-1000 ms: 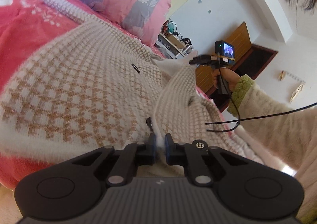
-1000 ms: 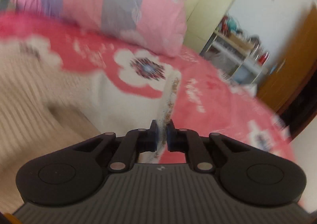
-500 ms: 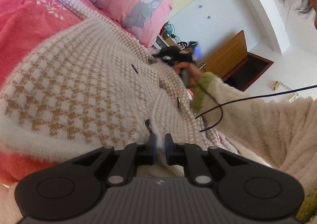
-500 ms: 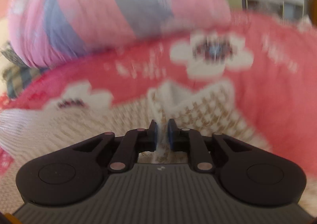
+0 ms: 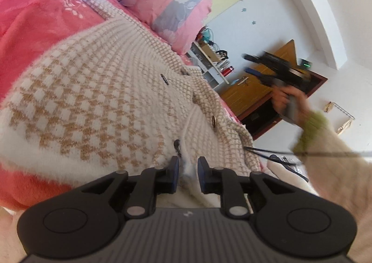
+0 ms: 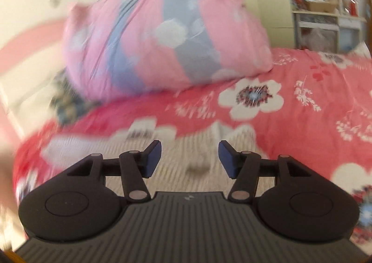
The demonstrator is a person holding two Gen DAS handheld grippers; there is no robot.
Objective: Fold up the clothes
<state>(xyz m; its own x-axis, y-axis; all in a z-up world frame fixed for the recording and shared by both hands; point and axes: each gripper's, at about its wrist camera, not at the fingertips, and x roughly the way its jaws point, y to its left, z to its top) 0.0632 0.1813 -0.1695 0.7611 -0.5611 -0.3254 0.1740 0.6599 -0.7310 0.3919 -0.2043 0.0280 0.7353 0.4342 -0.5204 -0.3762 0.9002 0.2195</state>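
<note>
A cream and tan houndstooth knit cardigan (image 5: 97, 105) is spread over a red floral bedspread (image 5: 34, 19), with its buttoned front edge running away from the left wrist camera toward the bed's far side. The hem end of that front edge is bunched between the pads of the left gripper (image 5: 187, 171). Its jaws are narrow and opening, with a fluffy white tuft of the knit between them; whether the pads still press on it cannot be told. A dark button (image 5: 177, 144) sits just beyond the fingertips, and a second button (image 5: 213, 121) lies further along the edge.

The right gripper (image 6: 189, 158) is seen raised above the cardigan's far end, its jaws spread wide and opening, with nothing between them. In the left view the same gripper (image 5: 250, 63) is held in the air by a hand (image 5: 284, 98) in a cream sleeve with a green cuff (image 5: 311, 130), well off the bed's right edge.

A pink and lilac pillow (image 6: 167, 37) is propped at the head of the bed, apart from the cardigan. A wide band of bare bedspread is left between the pillow and the cardigan's upper edge, and more is left open on the right in the right wrist view. Past the bed's far edge a cluttered white shelf unit (image 6: 325, 21) is seen.
</note>
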